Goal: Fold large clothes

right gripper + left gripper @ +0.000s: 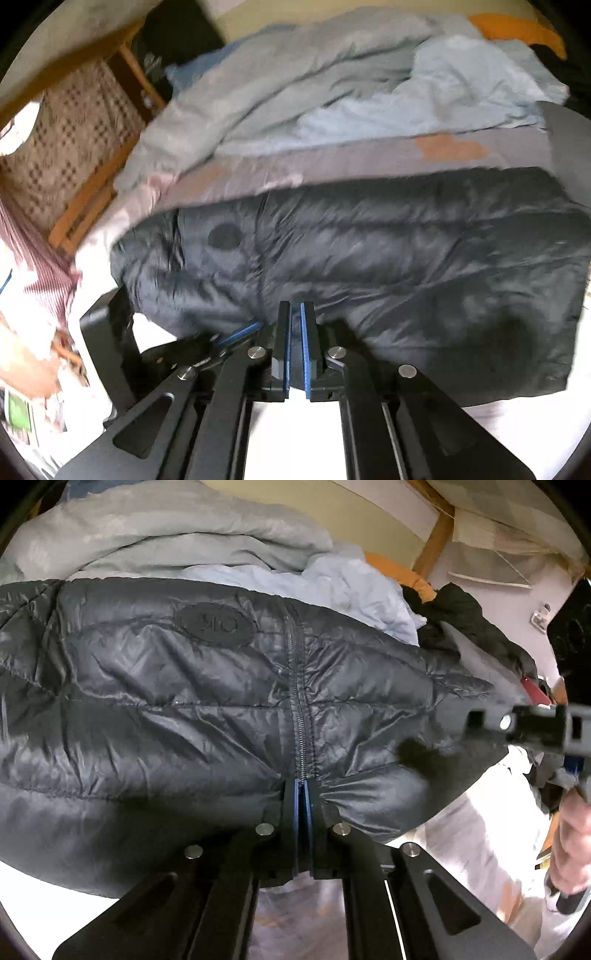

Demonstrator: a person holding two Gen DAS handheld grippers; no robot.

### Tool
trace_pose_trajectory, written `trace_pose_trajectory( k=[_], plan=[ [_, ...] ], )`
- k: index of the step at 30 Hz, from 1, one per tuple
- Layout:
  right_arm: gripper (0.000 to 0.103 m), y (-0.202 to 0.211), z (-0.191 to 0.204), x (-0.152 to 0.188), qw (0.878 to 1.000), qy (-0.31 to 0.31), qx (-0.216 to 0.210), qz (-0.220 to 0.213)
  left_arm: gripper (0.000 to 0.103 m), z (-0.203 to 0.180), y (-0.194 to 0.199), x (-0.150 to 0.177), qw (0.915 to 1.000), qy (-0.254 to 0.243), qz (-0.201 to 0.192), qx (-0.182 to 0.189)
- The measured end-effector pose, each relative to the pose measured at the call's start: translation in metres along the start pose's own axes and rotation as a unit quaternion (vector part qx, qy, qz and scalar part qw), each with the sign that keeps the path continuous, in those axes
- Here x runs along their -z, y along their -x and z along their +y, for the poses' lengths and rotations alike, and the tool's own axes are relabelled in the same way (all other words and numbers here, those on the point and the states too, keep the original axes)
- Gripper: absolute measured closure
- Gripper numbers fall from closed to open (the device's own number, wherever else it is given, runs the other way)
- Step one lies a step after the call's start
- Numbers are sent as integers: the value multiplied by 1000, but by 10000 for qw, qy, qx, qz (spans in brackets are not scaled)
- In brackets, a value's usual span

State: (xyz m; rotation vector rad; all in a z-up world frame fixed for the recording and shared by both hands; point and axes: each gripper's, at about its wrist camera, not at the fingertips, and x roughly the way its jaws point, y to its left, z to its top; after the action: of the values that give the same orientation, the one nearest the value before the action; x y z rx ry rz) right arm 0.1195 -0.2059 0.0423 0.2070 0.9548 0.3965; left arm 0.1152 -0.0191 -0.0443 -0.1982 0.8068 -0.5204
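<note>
We see a white bed (295, 424); at twelve o'clock lie a dark puffer jacket (388, 258) and a rumpled grey-blue duvet (295, 85).

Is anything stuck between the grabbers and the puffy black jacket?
No. The left gripper is pinched shut on the black jacket at its zipper, and the right gripper looks clamped on its near edge.

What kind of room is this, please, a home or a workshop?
Most likely a bedroom in a home. A rumpled pale blue blanket is heaped behind the dark puffer jacket, both seemingly on a bed. A wooden chair with a woven seat stands beside it.
</note>
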Motion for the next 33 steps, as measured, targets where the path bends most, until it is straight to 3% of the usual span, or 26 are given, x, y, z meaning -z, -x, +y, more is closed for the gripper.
trace_pose_trajectory(
  k=[4, 9, 17, 20, 24, 30, 33],
  plan=[
    [97, -33, 12, -12, 9985, -152, -61, 525, 97, -7, 0, 3, 9998, -133, -20, -134],
    [97, -86, 9, -27, 9914, -660, 26, 1133, 99, 7, -3, 0, 9996, 252, -27, 141],
    [98, -107, 12, -65, 9954, -465, 388, 744, 100, 11, -7, 1, 9992, 327, 92, 232],
    [98, -114, 14, -82, 9951, -419, 423, 788, 100, 16, -5, 1, 9987, 395, 100, 307],
    [98, -108, 18, -99, 9975, -215, 422, 516, 100, 17, -5, 0, 9986, 401, 97, 316],
    [102, -154, 0, -94, 9927, -189, 650, 1002, 100, 21, -7, 1, 9985, 445, 64, 317],
    [103, -169, -8, -91, 9922, -151, 741, 992, 100, 27, -7, 2, 9978, 552, 75, 363]
  ],
)
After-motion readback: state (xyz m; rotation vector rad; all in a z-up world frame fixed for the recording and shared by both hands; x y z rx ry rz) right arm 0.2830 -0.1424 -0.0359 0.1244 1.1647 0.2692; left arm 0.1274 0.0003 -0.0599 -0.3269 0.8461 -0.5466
